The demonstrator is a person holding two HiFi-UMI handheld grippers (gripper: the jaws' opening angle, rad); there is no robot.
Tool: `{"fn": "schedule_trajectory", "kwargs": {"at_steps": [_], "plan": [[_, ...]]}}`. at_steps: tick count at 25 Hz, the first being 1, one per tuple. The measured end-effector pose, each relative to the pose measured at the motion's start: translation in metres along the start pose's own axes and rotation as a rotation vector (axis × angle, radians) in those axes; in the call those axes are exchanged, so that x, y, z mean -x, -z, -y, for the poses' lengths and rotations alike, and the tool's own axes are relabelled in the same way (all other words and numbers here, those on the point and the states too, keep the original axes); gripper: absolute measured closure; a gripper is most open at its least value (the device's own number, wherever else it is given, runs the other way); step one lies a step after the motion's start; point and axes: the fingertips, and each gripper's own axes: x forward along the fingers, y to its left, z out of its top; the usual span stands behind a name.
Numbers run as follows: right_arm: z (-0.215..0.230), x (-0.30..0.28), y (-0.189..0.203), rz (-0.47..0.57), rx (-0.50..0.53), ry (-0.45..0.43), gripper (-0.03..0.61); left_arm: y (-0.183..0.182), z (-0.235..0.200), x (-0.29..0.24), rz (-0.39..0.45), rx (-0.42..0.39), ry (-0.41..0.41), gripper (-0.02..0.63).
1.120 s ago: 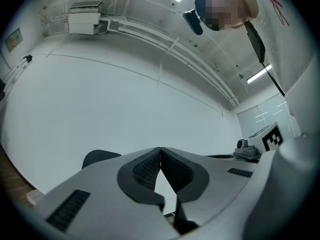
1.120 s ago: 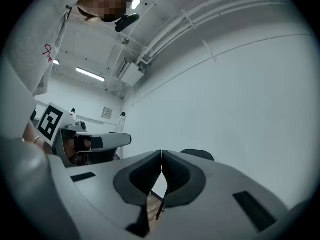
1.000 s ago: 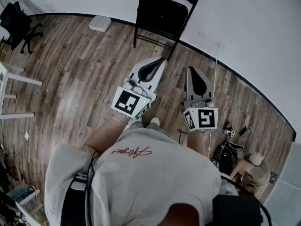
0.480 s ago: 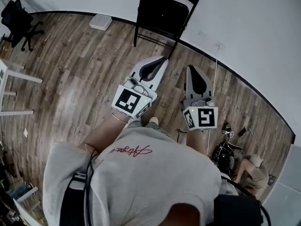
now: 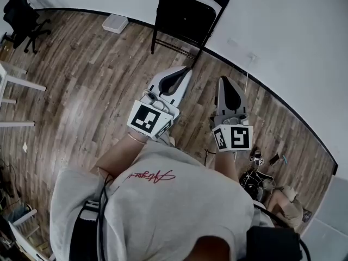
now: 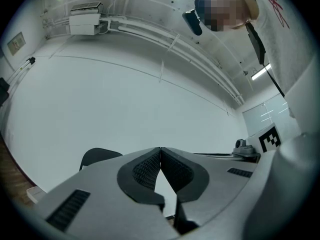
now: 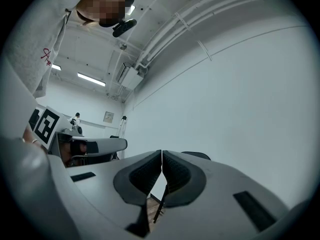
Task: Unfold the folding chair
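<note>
**Both grippers shut and empty, short of the folded chair**

Pose: In the head view the person stands on the wood floor (image 5: 81, 86) with both forearms extended forward. The left forearm (image 5: 117, 156) is bare and angles toward the upper right. The left gripper (image 5: 188, 68) points along the same line, toward the foot of the folding chair (image 5: 190, 15). The right gripper (image 5: 222, 79) is held beside it and points more directly toward the white wall (image 5: 283, 37). The two grippers are near each other but apart.

Tool state: In the left gripper view the two ribbed pads meet at the tips, with nothing between them. The right gripper view shows the same condition: tips together, no object clamped. Neither gripper touches the chair.

Task object: The folding chair is black and folded flat. It stands upright, leaning against the wall, ahead of both grippers and clear of them. Its top edge shows to the left of the jaws in the left gripper view. In the right gripper view one leg shows through the gap below the closed tips.
</note>
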Motion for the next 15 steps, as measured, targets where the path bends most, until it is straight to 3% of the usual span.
{"fn": "schedule_trajectory", "kwargs": {"at_steps": [7, 15], "plan": [[0.033, -0.038, 0.024, -0.029, -0.002, -0.019, 0.56, 0.023, -0.025, -0.048, -0.021, 0.01, -0.016, 0.6], [0.114, -0.153, 0.059, -0.05, 0.024, 0.002, 0.56, 0.064, -0.105, -0.162, -0.062, -0.011, 0.013, 0.6]]}}
